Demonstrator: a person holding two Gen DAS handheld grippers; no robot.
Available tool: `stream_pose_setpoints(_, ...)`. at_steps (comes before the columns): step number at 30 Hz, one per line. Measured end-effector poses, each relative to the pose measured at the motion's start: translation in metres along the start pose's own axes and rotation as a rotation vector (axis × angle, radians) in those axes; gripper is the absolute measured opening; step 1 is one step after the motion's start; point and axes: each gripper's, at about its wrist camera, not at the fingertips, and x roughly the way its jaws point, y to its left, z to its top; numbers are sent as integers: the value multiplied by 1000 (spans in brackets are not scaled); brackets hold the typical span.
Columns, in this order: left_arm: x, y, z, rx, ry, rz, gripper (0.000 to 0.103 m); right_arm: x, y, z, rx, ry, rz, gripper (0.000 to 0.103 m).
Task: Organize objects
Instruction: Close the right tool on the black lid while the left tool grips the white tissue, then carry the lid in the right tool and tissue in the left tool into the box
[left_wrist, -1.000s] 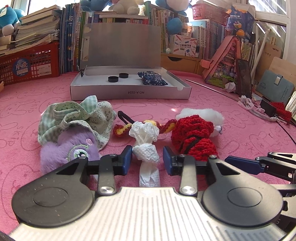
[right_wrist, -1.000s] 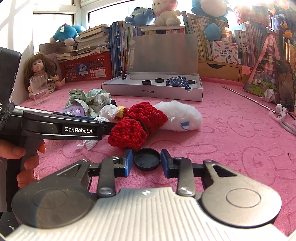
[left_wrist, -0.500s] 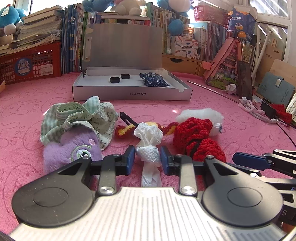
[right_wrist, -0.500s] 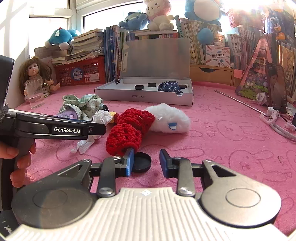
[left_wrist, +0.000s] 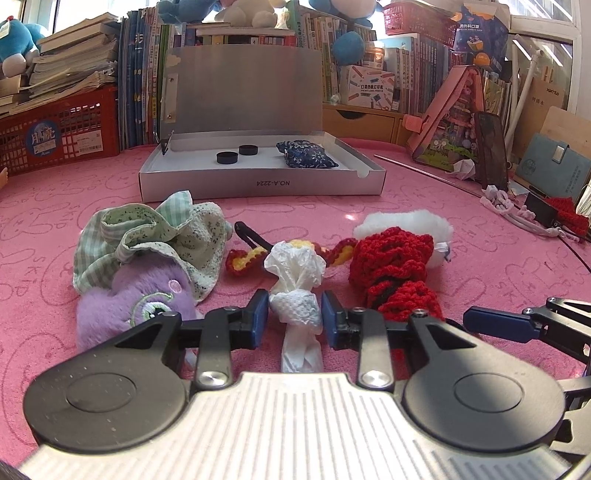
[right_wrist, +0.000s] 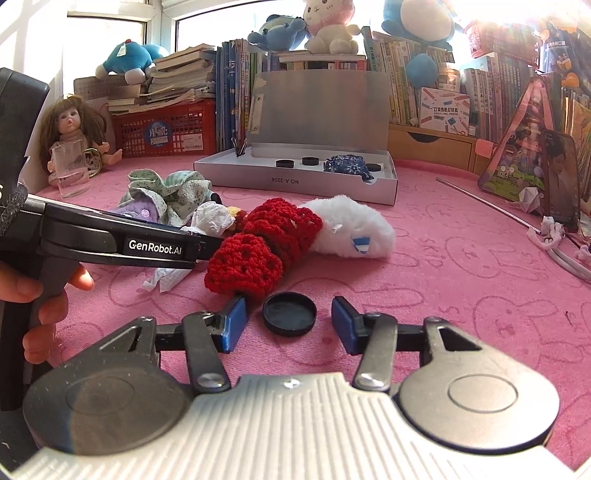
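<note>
Blue pads of your left gripper (left_wrist: 294, 318) are pinching the twisted white tissue (left_wrist: 295, 291) on the pink cloth (left_wrist: 461, 243). Your right gripper (right_wrist: 289, 325) has just been opening; its jaws are standing apart around the black cap (right_wrist: 289, 312), touching neither side. At twelve o'clock the red knit (right_wrist: 266, 247) is lying, and beyond it the open grey box (right_wrist: 295, 181) is holding more caps

A crumpled white tissue (left_wrist: 295, 280) lies beside a chunky red crocheted yarn piece (left_wrist: 391, 273) and a fluffy white fur pouch (right_wrist: 351, 229) on the pink cloth-covered table (right_wrist: 461, 288) printed with faint outline doodles. The bunched green gingham and speckled fabric (left_wrist: 147, 236) sits against a lilac plush toy (left_wrist: 136, 295). A round black plastic cap (right_wrist: 289, 313) is plain, and the open silver cardboard box (left_wrist: 258, 184) holds a navy floral cloth pouch (left_wrist: 306, 155).
</note>
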Motion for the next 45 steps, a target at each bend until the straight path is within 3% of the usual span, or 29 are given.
stream_pose_setpoints(3, 0, 0, 1, -10, 1, -4, 37, 0, 0, 0, -6, 4, 2, 62)
stream_pose_setpoints(5, -1, 0, 1, -26, 2, -9, 35, -2, 1, 1, -10, 11, 22, 49)
stream_pose_setpoints(9, -5, -2, 2, -30, -14, -20, 33, -7, 7, 0, -31, 12, 41, 36)
stream_pose_setpoints(27, -20, -2, 14, -38, -64, -34, 33, -20, -28, 17, 62, -36, -95, 36)
stream_pose_setpoints(45, -23, 0, 25, -37, -83, -33, 33, -12, -41, 35, 105, -61, -127, 36)
